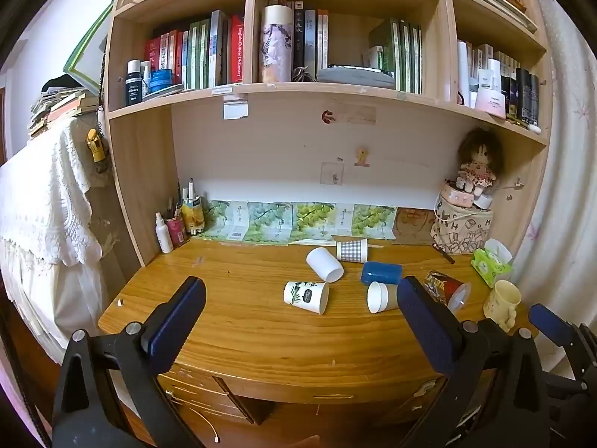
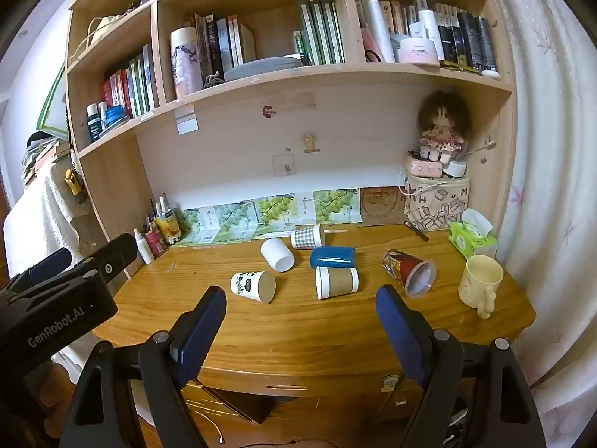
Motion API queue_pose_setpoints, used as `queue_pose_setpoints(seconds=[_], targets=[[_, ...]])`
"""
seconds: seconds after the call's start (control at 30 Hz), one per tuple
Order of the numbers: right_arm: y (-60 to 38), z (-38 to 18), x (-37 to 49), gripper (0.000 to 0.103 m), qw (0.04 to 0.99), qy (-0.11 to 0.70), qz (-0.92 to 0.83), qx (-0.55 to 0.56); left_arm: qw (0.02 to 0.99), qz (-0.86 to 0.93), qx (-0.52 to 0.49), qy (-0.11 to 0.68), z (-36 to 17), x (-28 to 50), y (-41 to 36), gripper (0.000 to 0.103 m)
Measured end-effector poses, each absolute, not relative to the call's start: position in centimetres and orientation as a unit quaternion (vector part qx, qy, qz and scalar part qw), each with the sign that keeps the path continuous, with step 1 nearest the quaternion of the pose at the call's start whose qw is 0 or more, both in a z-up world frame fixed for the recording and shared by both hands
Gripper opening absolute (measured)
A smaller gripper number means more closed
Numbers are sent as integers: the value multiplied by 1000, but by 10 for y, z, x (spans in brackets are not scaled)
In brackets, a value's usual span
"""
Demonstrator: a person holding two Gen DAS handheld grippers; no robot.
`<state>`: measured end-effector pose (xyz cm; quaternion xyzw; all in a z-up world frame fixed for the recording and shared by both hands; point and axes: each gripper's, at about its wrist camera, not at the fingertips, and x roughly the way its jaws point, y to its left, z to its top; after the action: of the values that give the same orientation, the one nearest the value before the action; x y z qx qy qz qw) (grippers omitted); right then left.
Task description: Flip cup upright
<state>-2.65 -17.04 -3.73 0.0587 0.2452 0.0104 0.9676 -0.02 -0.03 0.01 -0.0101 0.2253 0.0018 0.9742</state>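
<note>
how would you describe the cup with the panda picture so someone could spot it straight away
On the wooden desk under the bookshelf, a cluster of cups lies tipped over near the middle. The panda cup is the leftmost of them and nearest the front edge, lying on its side. It alone is white with a panda and green leaves printed on it.

This is a home study corner, likely a bedroom: a wooden desk (image 2: 335,328) built under a bookshelf hutch (image 2: 261,78). At 11 o'clock the shelf carries novels and a red English-Chinese Dictionary (image 1: 236,48); at 1 o'clock, skincare bottles and jars (image 2: 418,50). A rag doll (image 2: 440,130) sits on a fabric storage bin (image 2: 436,201) at 2 o'clock, a tissue pack (image 2: 471,238) just beside it. At 9 o'clock a lace cover (image 1: 41,201) drapes furniture; a floral curtain (image 2: 552,149) hangs at 3 o'clock
</note>
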Motion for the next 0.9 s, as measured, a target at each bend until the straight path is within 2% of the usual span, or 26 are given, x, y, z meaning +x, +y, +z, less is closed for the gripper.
queue_pose_setpoints(seconds=[0.53, 0.9], targets=[[-165, -35, -38, 83, 967, 246, 10, 57, 975, -7, -24, 220, 15, -10, 18, 102], [-155, -38, -48, 83, 965, 257, 6, 58, 971, -6, -35, 236, 6, -19, 29, 102]])
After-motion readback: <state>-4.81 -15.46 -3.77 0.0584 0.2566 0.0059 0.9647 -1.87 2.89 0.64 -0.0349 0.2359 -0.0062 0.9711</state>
